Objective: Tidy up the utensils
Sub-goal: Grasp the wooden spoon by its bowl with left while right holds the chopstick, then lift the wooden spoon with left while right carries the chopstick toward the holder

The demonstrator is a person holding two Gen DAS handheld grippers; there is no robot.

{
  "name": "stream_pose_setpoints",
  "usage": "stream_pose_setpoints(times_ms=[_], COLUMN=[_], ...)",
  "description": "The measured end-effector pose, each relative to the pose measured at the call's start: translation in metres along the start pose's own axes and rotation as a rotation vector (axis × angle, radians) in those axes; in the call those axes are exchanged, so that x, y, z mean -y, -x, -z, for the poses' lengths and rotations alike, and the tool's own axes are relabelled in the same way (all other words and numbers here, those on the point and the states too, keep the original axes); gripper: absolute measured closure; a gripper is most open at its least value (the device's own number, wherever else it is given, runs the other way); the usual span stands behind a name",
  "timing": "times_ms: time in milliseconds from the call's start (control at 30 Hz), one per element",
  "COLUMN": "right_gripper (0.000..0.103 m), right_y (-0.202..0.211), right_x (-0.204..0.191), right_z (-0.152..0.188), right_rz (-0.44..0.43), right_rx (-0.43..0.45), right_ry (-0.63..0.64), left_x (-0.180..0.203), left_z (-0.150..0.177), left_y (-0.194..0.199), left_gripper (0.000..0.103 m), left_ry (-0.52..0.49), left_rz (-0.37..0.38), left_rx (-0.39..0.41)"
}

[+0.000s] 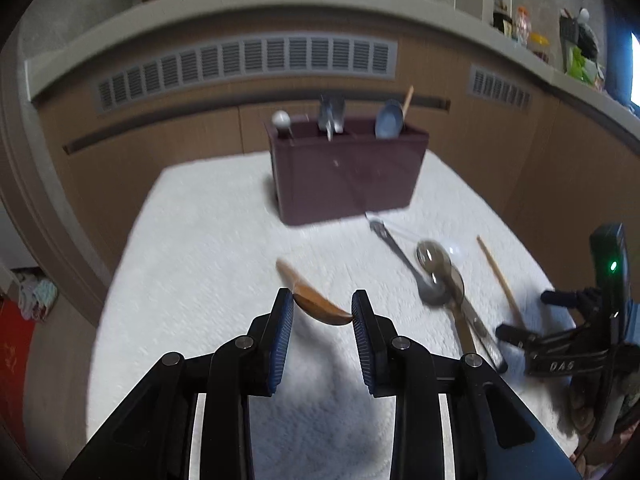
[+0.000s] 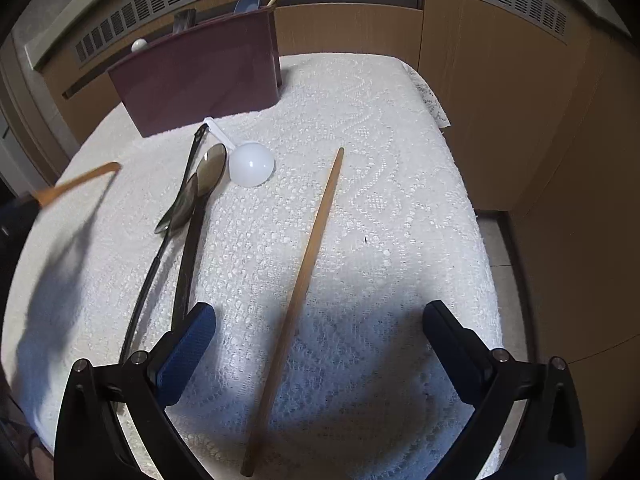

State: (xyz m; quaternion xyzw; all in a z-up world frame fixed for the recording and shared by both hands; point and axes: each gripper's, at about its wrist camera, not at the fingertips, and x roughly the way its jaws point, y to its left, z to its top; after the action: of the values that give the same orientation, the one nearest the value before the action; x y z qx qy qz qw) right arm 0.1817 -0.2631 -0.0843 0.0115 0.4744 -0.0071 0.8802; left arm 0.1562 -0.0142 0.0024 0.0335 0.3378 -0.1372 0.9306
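Two grippers are seen: a brown wooden spoon [image 1: 316,307] is clamped by the left gripper [image 1: 322,312], its handle pointing to eleven o'clock. The right gripper [image 2: 318,334] is held wide apart astride a long wooden chopstick [image 2: 300,276].

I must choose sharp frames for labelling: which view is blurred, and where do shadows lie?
Left wrist view: motion-blurred overall, including the dark red utensil box and brown wooden spoon in the left gripper. Right wrist view: sharp; open right gripper shadows the white woven cloth around the long wooden chopstick.

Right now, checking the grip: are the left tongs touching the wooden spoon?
Touching. The left wrist view shows the wooden spoon bowl pinched between the left tongs, lifted off the white cloth.
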Motion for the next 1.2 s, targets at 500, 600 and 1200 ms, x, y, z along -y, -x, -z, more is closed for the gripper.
stream_pose_setpoints(times_ms=[500, 600, 1200], right_gripper=[0.022, 0.048, 0.098], right_y=[0.012, 0.005, 0.042], right_x=[0.009, 0.011, -0.015], right_z=[-0.010, -0.026, -0.049], right_rz=[-0.009, -0.003, -0.005], right_rx=[0.043, 0.048, 0.159], right_ry=[-0.015, -0.041, 0.046], left_x=[-0.025, -0.026, -0.046], left_z=[-0.028, -0.029, -0.023], left_y=[0.004, 0.003, -0.014], left_gripper=[0.084, 0.084, 0.097], left_ry=[0.016, 0.021, 0.096], left_rz=[-0.007, -0.002, 0.005], left_rx=[0.087, 0.088, 0.018])
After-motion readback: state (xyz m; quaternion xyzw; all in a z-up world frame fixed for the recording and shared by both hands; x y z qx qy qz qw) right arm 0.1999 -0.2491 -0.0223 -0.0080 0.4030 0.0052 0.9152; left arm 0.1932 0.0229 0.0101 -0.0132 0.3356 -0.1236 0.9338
